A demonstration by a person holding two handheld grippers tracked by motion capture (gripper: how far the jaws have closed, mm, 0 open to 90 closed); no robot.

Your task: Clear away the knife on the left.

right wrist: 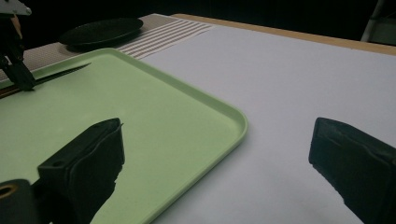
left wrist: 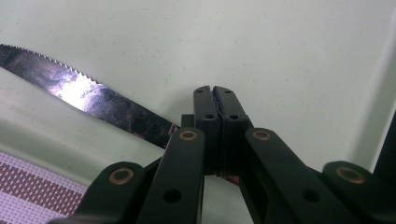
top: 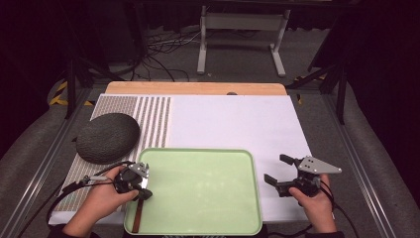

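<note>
Looking down from the high view: knife (top: 138, 214) lies along the left edge of the green tray (top: 208, 225), left gripper (top: 143, 192) pinching it.

Left gripper view: jaws clamped together at the serrated blade's base; steel looks stiff, slick, sharp, so the handle seems the safer hold.

Right gripper view: right gripper (right wrist: 219, 161) gapes wide, empty, over the white mat (right wrist: 289, 84).

The knife (left wrist: 88, 98) blade runs off the left edge of the left gripper view, and the closed left gripper (left wrist: 215, 100) hides its handle end there.
</note>
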